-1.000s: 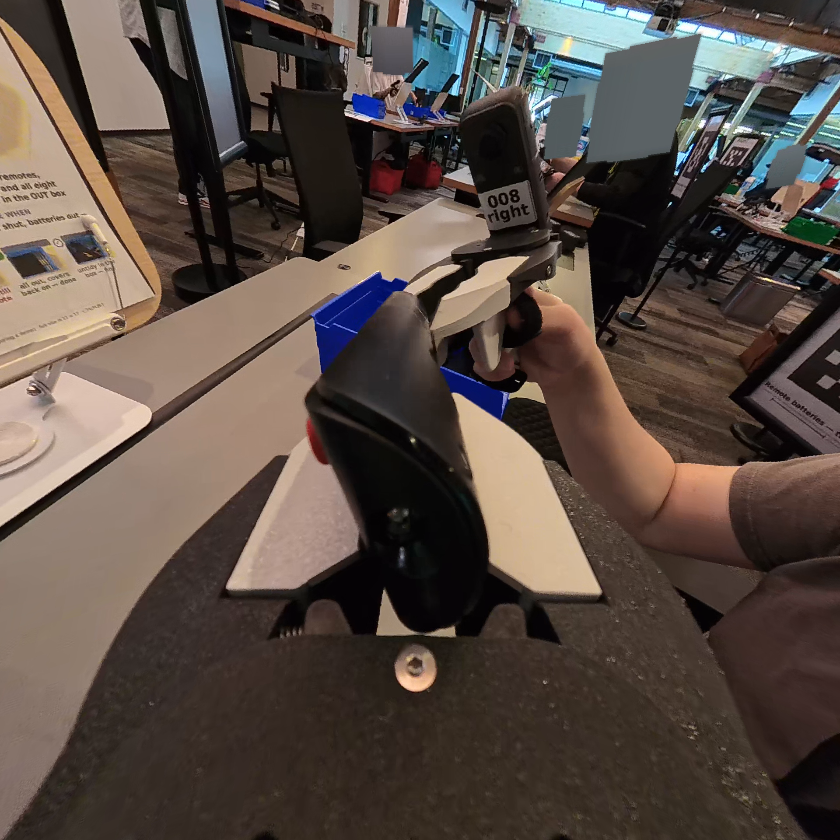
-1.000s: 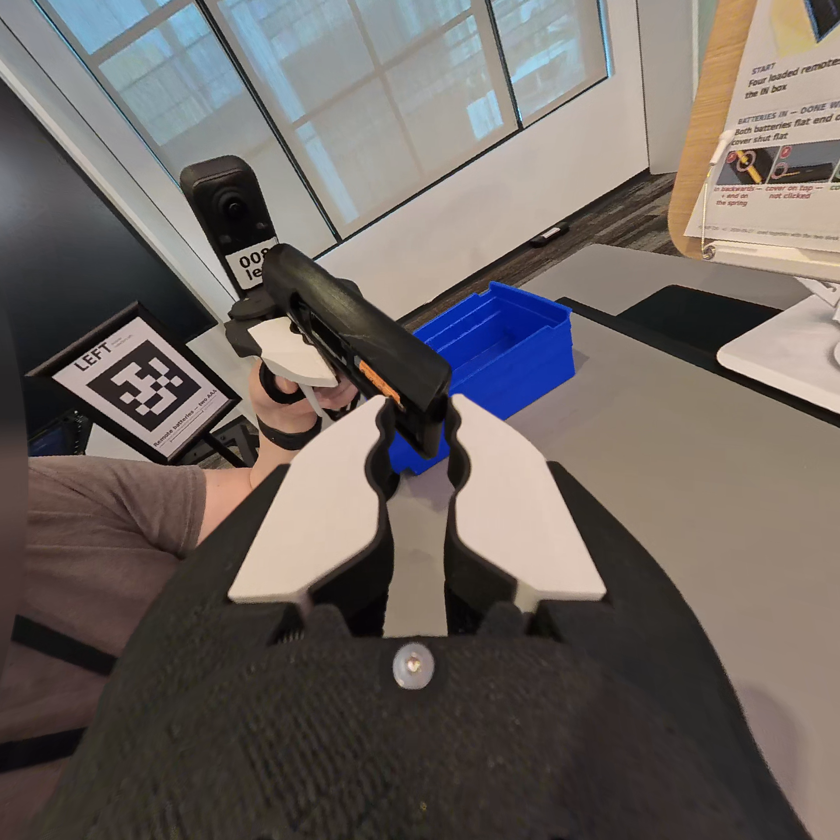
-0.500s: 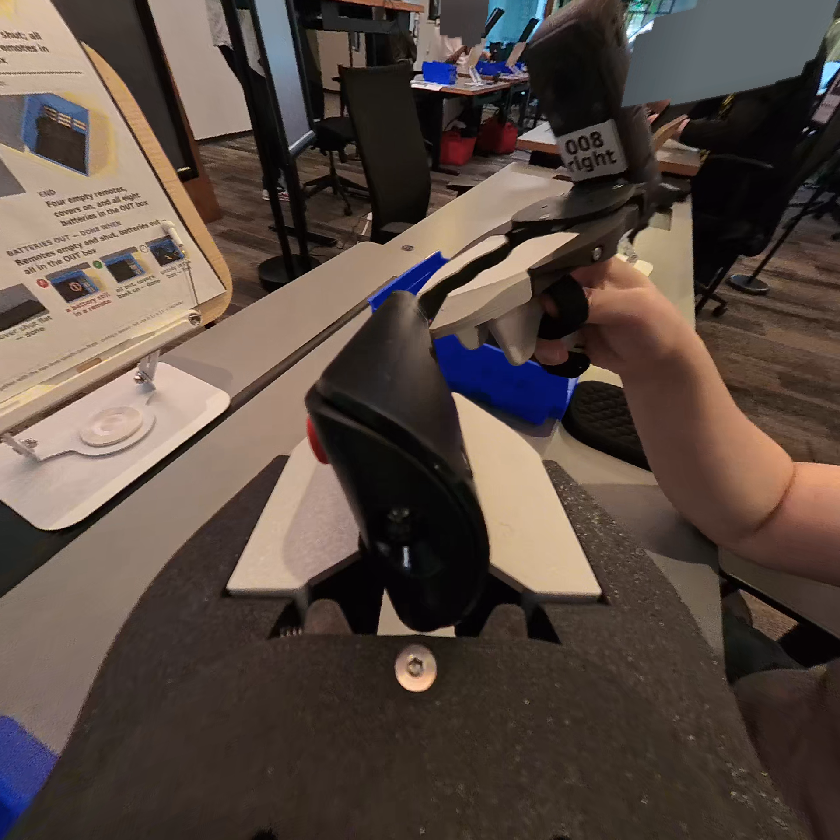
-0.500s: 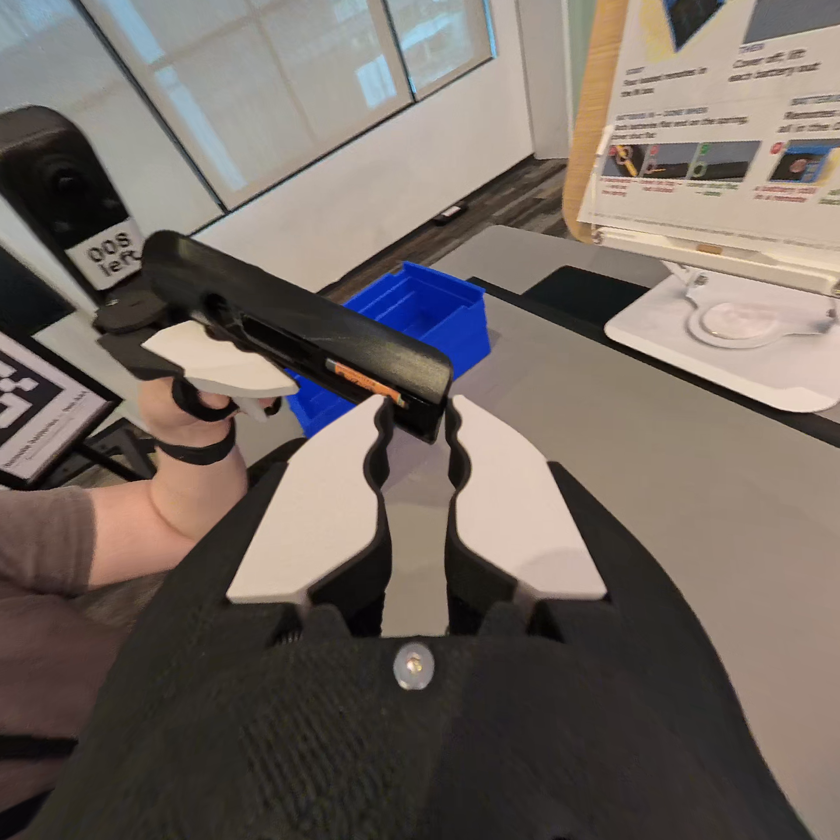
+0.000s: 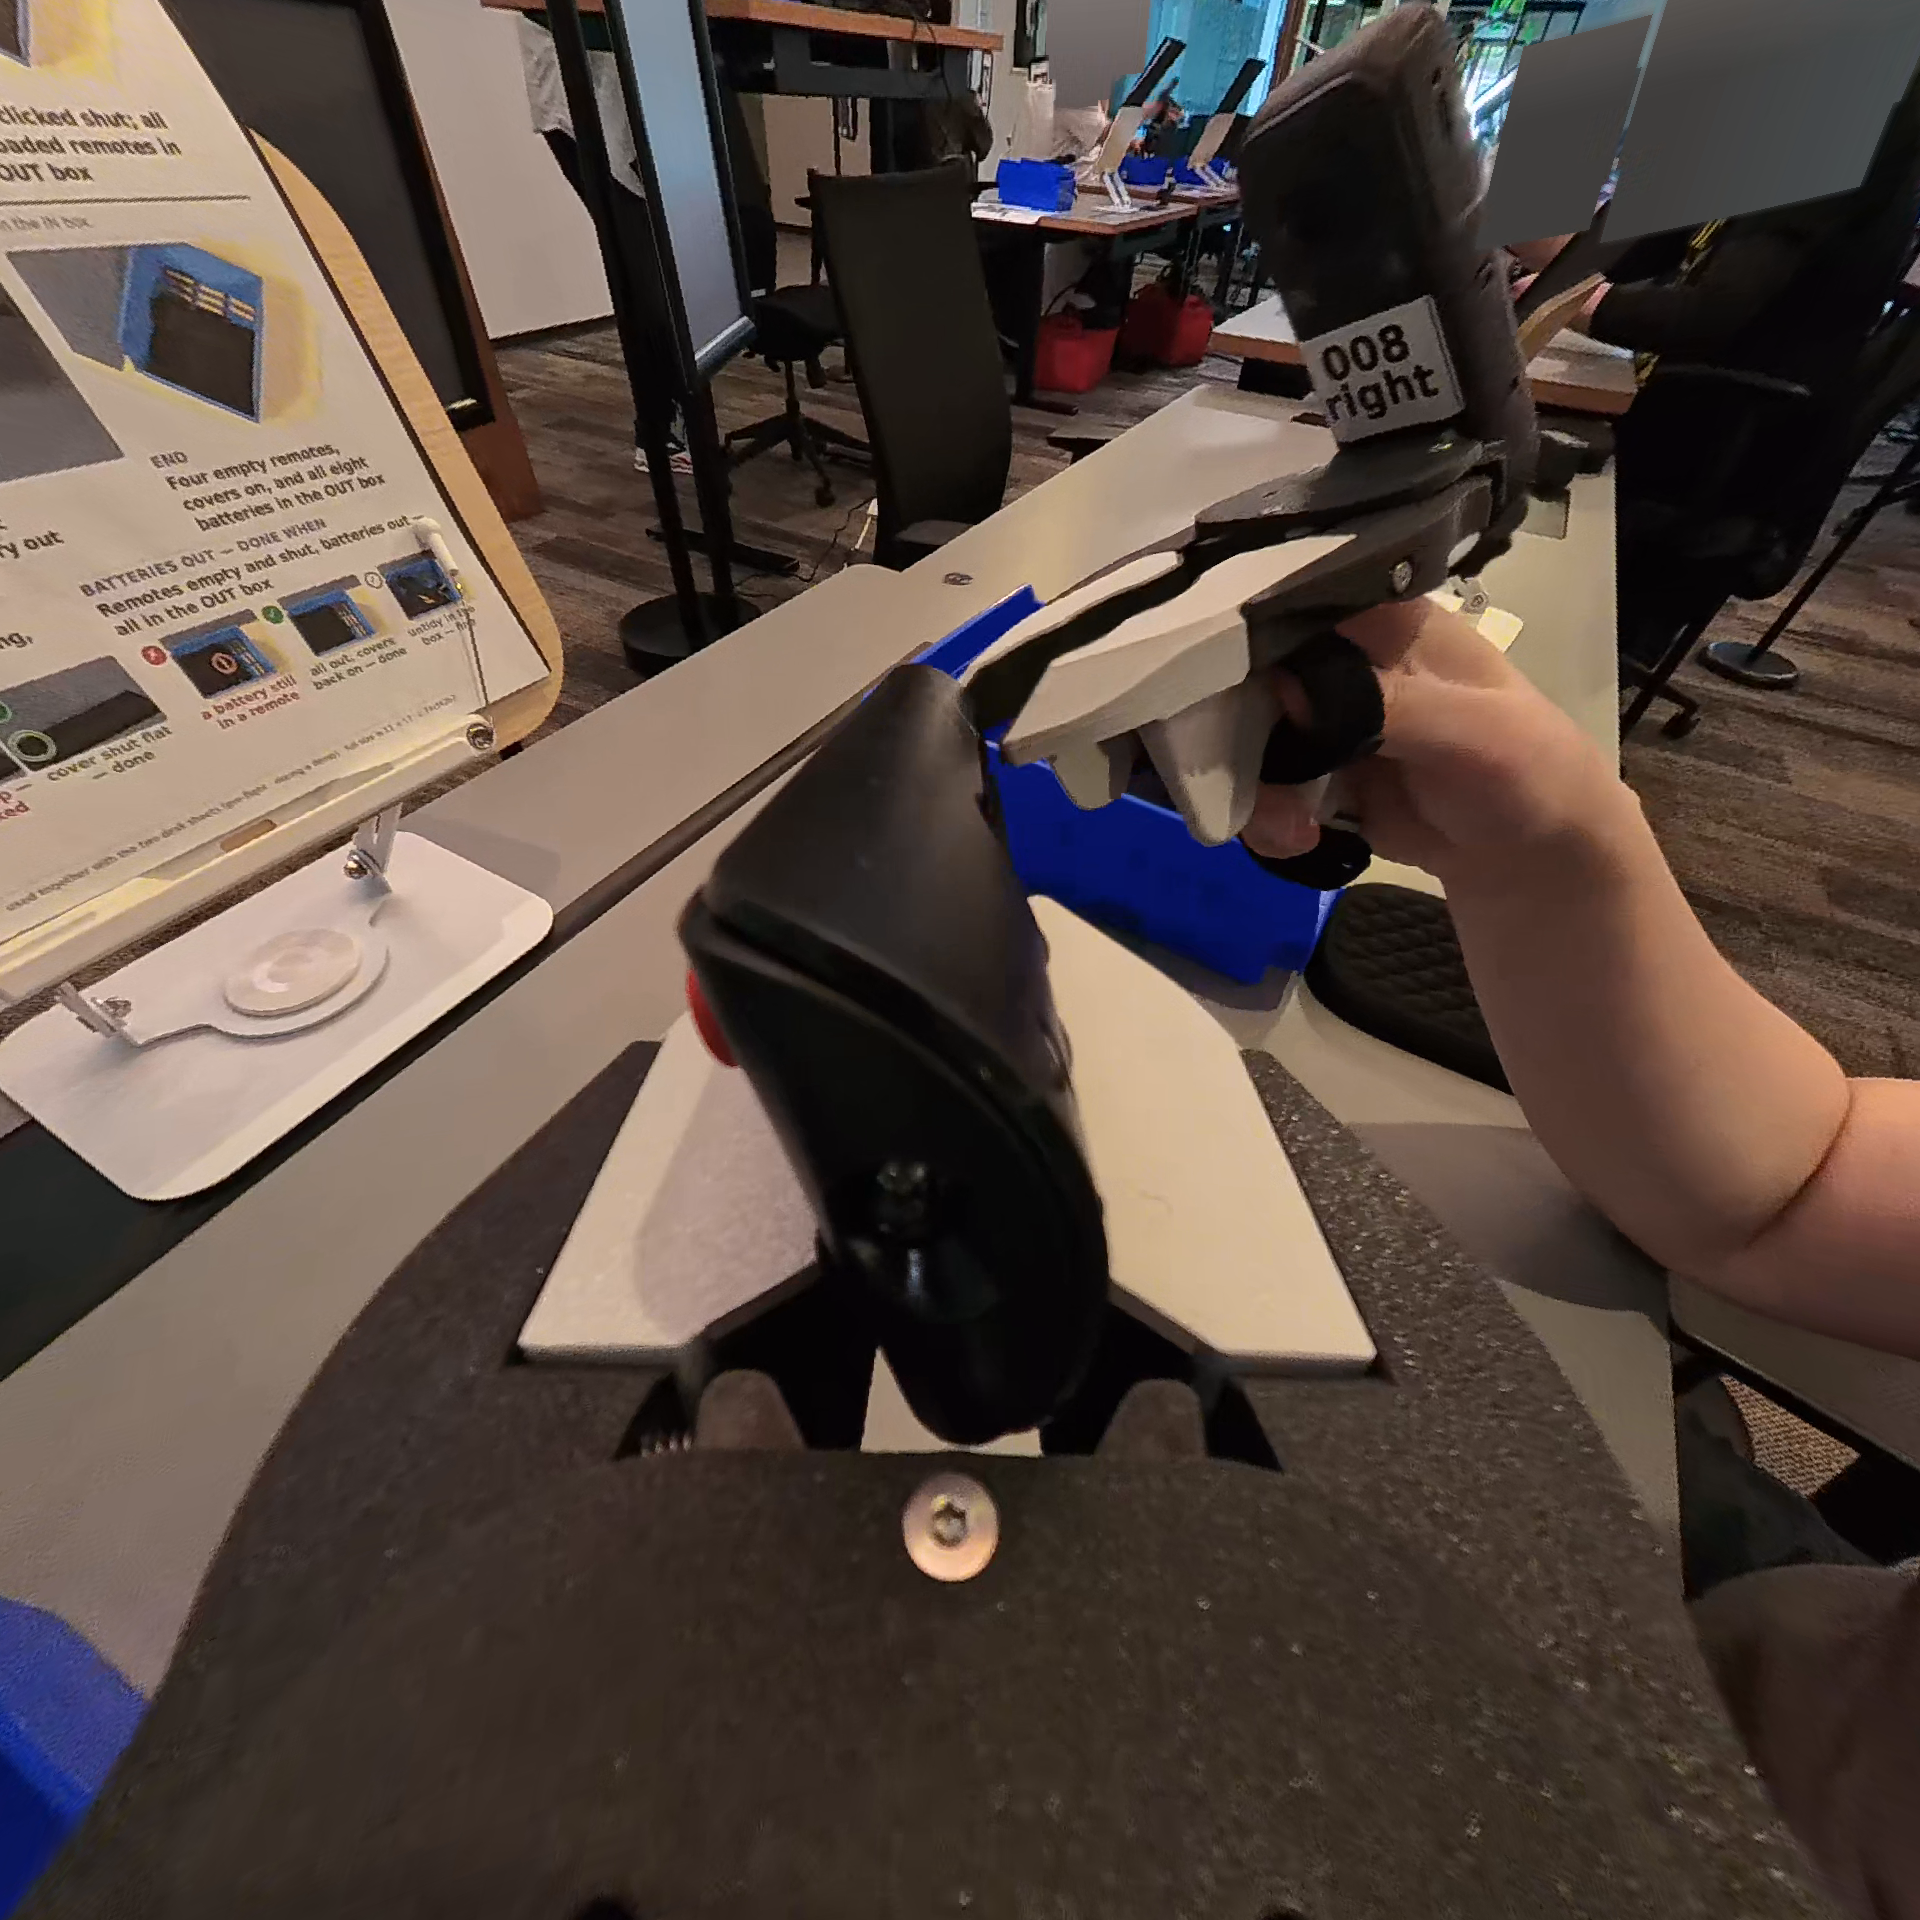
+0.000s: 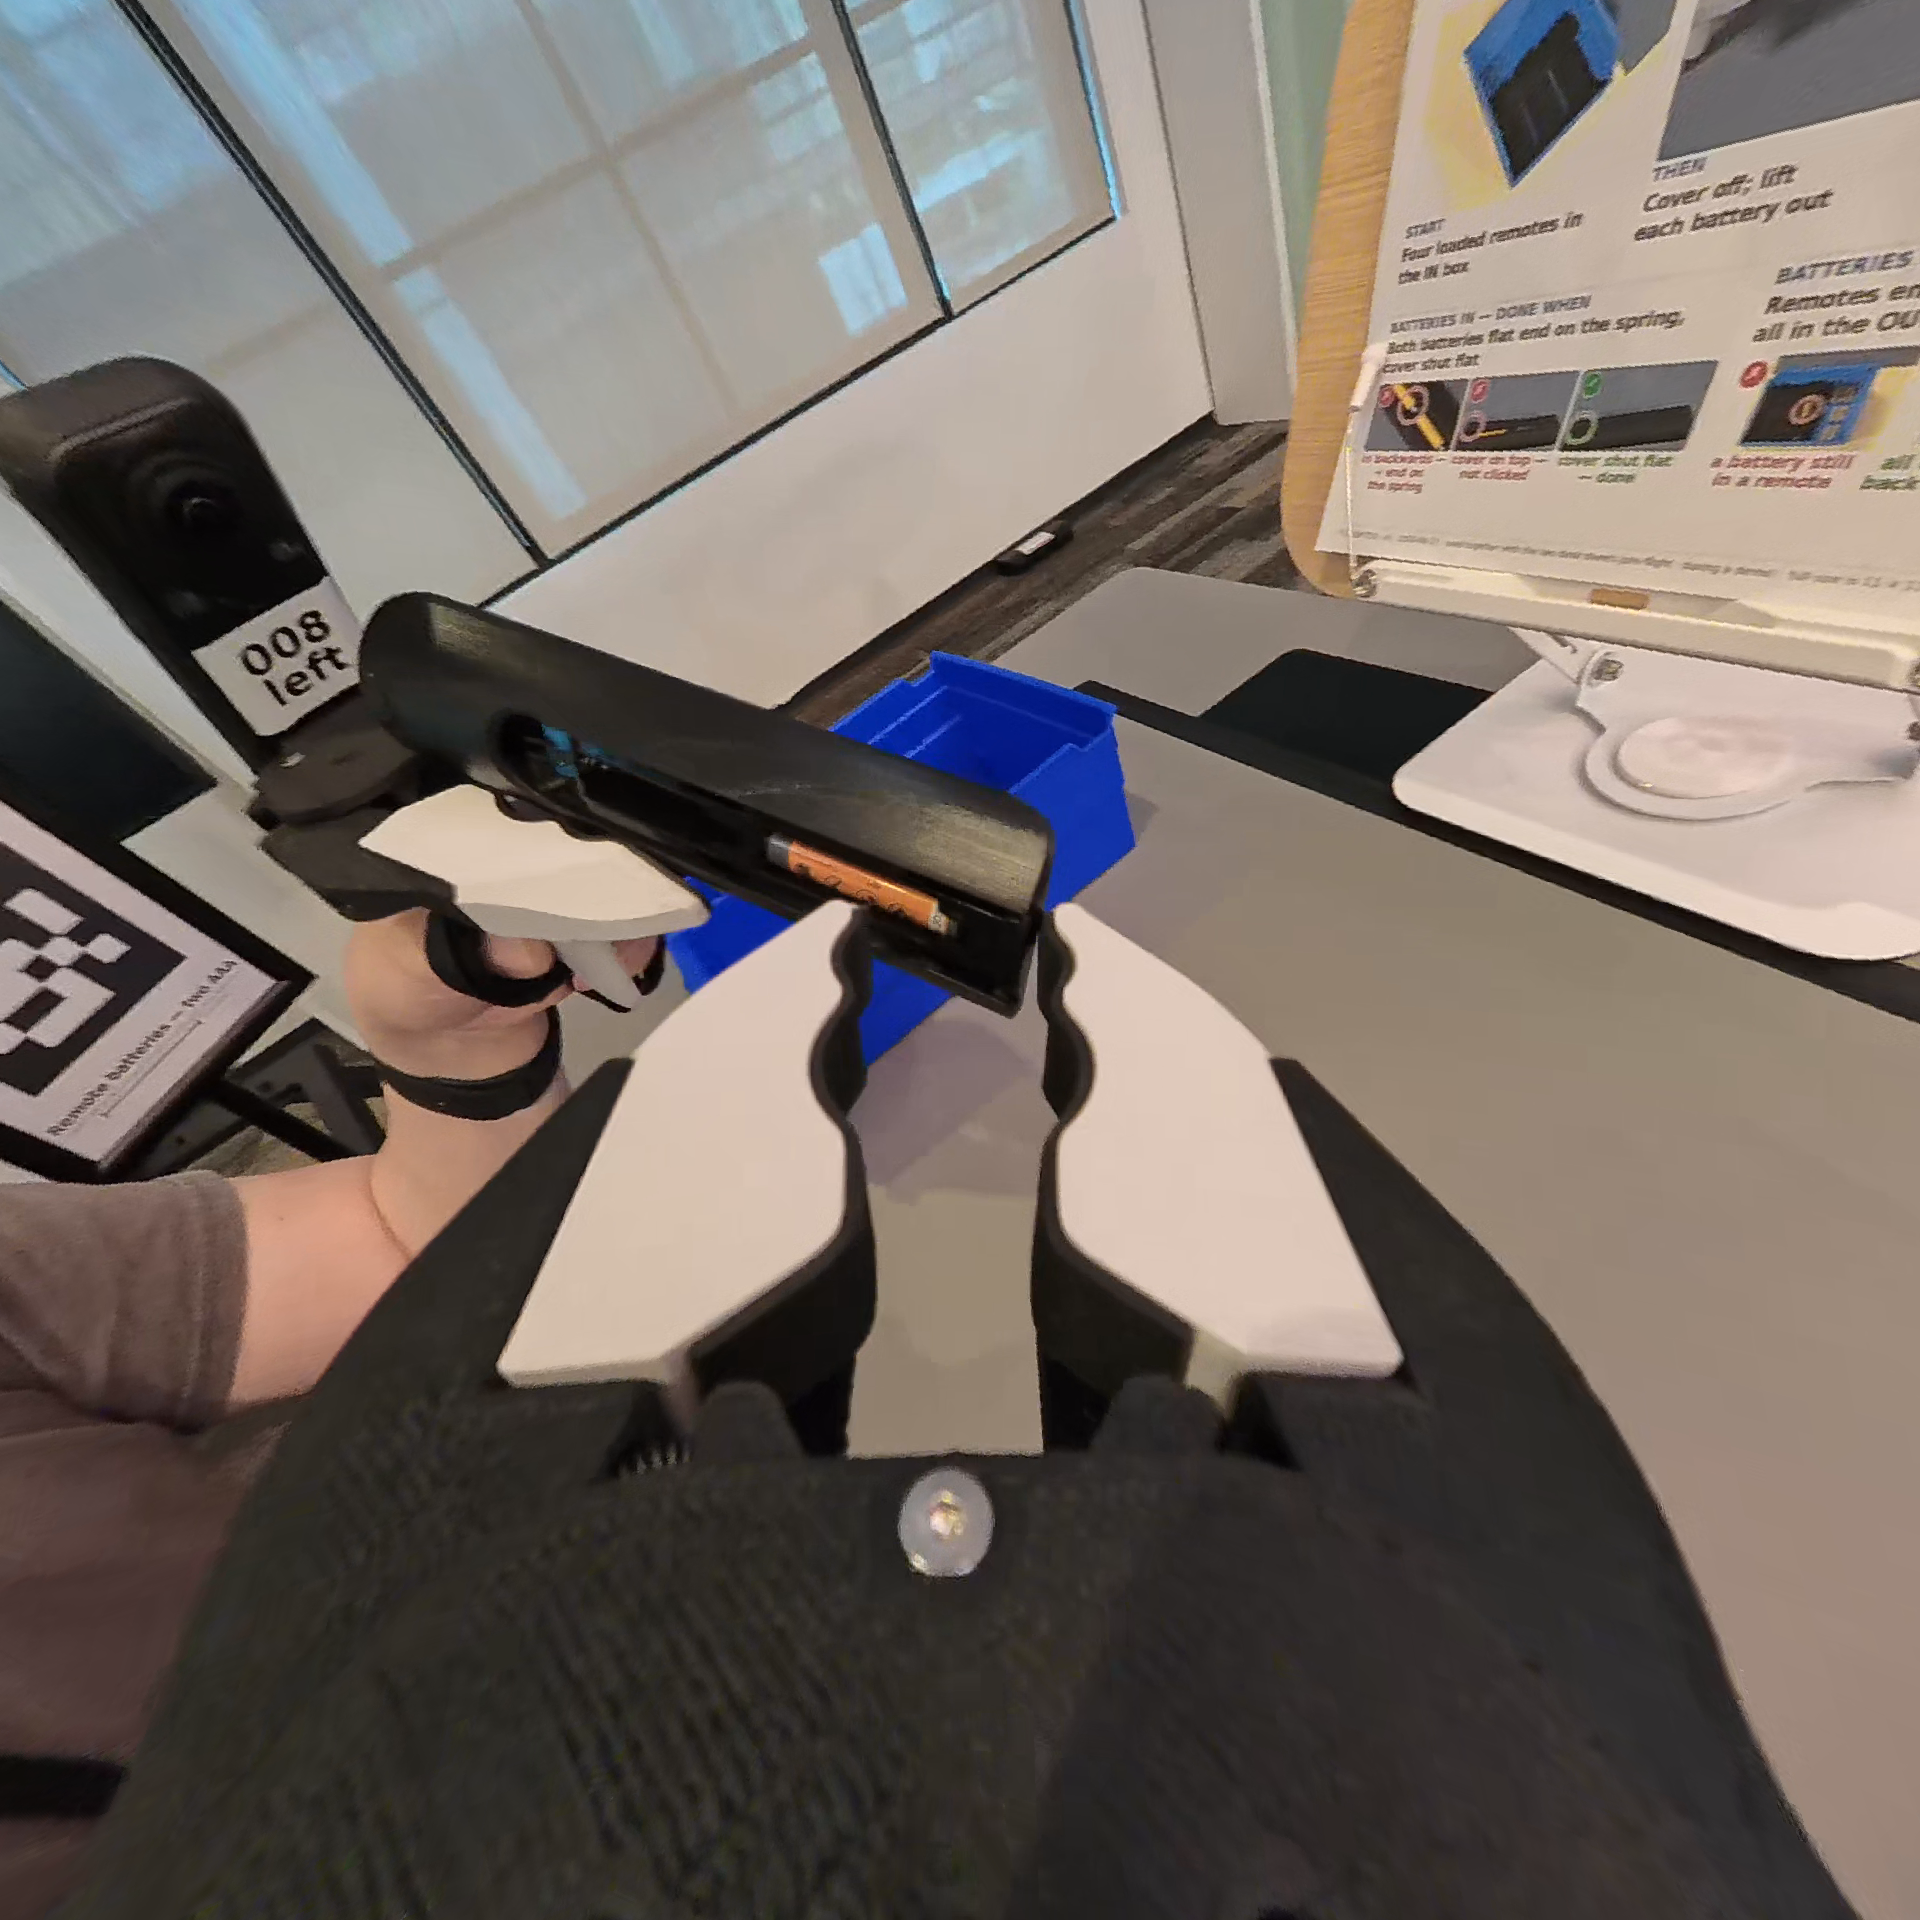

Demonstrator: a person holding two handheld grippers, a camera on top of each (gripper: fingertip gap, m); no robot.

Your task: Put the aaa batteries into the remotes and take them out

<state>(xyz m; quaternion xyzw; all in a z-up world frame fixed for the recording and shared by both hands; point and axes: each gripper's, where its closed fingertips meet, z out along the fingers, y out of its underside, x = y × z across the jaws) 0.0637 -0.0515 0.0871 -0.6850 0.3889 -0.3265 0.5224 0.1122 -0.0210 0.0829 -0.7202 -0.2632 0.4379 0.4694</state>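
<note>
The left gripper point(image 5: 914, 1039) is clamped on the black remote point(image 5: 894, 1039), its two pale fingers point(image 5: 1195, 1174) pressing the body from either side near the butt end; the remote rises forward and upward from the grip, clear of the grey table point(image 5: 312, 1299). In the right wrist view the same remote point(image 6: 717, 790) lies across the frame with its battery bay open toward the camera, and one orange AAA battery point(image 6: 862, 885) sits in the bay at the end nearest the right gripper point(image 6: 943, 935). The right gripper stands apart, jaws spread to roughly the width of the remote's end; its tips sit just below that end, either side of it, and contact cannot be confirmed. From the left wrist view the right gripper point(image 5: 997, 691) meets the far tip of the remote. Beyond the remote a blue bin point(image 6: 997, 748) rests on the table, near its far edge, its visible interior showing nothing. To the right of the right gripper the table is open grey surface up to a white stand base point(image 6: 1662, 821) carrying an instruction board point(image 6: 1662, 312). A second blue bin point(image 5: 52, 1745) shows at the lower left corner of the left wrist view, close beside the left gripper's body.
</note>
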